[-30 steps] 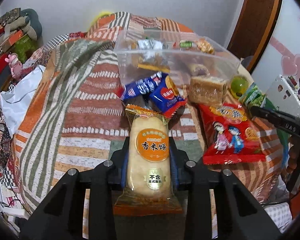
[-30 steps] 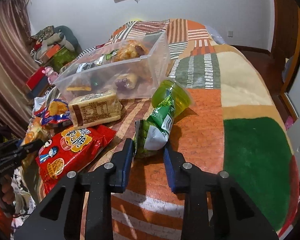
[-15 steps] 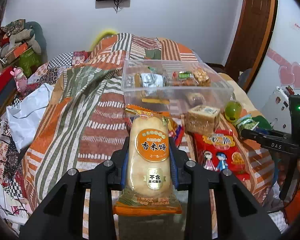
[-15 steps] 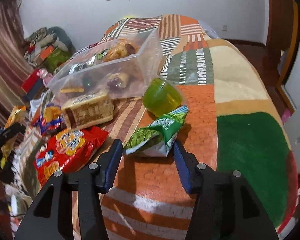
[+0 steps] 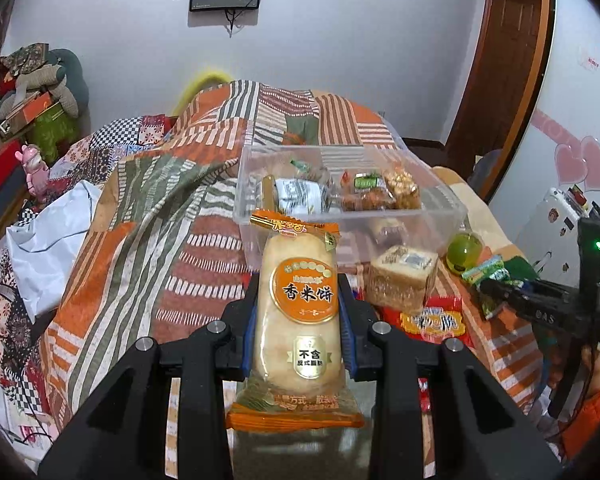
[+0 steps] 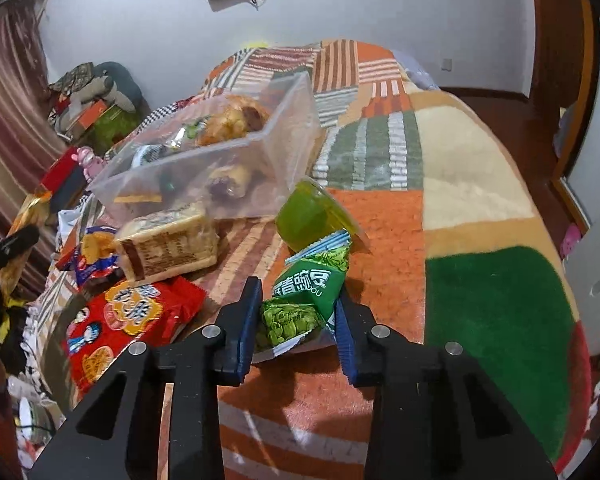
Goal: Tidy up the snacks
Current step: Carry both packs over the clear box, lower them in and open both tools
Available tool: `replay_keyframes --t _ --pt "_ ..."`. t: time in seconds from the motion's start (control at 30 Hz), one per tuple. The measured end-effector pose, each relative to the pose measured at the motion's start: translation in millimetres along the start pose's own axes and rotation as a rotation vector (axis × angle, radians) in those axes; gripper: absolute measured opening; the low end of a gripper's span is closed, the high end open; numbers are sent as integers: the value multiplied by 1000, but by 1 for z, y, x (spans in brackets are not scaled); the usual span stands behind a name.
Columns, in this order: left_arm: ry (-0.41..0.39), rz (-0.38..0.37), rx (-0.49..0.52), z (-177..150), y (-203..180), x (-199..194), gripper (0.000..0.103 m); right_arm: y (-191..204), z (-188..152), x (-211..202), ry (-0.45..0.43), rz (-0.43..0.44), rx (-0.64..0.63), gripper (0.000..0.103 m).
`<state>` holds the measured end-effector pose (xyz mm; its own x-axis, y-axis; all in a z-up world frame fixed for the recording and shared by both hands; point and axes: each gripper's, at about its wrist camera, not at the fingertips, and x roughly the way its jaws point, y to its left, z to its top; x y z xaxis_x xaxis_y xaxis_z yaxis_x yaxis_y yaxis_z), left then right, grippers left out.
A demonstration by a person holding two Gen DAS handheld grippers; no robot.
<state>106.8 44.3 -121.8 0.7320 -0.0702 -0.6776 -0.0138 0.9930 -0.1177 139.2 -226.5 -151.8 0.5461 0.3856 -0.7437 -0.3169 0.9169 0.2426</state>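
A rice cracker pack (image 5: pixel 300 312) with an orange label stands upright in my left gripper (image 5: pixel 299 292), which is shut on it, held above the bed in front of the clear plastic box (image 5: pixel 440 216). The box holds several wrapped snacks. My right gripper (image 6: pixel 298 296) is shut on a green pea pack (image 6: pixel 304 300) low over the orange patch of the blanket. In the left wrist view the right gripper (image 5: pixel 496 288) shows at the right with the green pack (image 5: pixel 486 274) in it.
Near the box (image 6: pixel 292 148) lie a green jelly cup (image 6: pixel 304 216), a wrapped bread slice (image 6: pixel 168 244), a red snack bag (image 6: pixel 128 320) and blue packets (image 6: pixel 92 252). The patchwork blanket (image 6: pixel 480 184) runs to the right. Clutter lines the left wall.
My left gripper rose with the rice cracker pack, so the box now sits lower in its view. The right jaws widened, then closed on the green pea pack, which turned between them.
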Motion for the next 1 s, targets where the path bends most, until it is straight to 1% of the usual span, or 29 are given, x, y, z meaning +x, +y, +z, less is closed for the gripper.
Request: replay_keyframes --t 0.27,0.5,0.6,0.73,0.8,1.0 --pt "-38 13 9 28 2 7 33 16 24 -25 -96 18 -54 31" --pt "-59 16 19 54 0 21 33 32 55 -24 -172 9 -103 31" --pt "-65 16 19 65 1 30 33 36 70 -18 -191 12 -110 31" --pt "-58 5 0 77 6 45 33 39 83 -10 -197 18 -119 31" --pt "-46 -4 -12 82 9 54 33 41 89 -4 -191 35 -124 31" --pt "-5 -7 -30 89 16 83 33 63 104 18 -166 68 -181 31"
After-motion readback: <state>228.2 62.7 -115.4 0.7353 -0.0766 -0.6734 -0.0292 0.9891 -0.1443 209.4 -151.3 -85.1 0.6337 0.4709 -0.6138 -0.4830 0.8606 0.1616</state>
